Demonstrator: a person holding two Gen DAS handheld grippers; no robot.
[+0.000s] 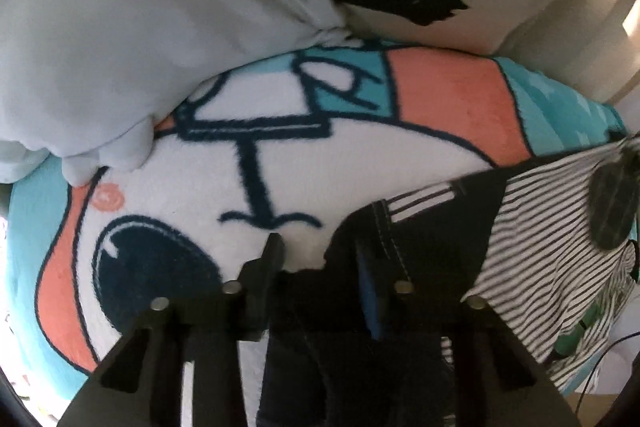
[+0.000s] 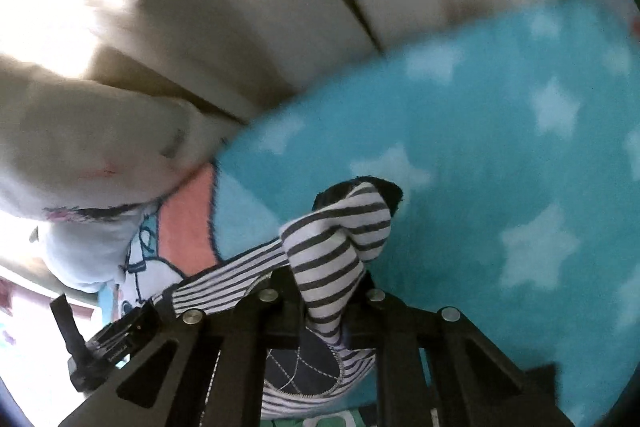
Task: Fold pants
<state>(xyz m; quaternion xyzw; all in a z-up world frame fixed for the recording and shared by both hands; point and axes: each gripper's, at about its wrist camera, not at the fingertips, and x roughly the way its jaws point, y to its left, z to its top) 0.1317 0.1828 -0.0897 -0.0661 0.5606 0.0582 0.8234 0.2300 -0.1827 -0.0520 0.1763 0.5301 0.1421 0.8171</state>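
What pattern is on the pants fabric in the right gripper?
Dark and white stripes on the pants, pinched in the right gripper; clearest in the right wrist view.

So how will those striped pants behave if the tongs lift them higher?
The striped pants will probably hang floppy: the fabric bunches and droops over the right tongs. They look thin and light. The fleece blanket under them looks fuzzy, so dragging may catch rather than slide.
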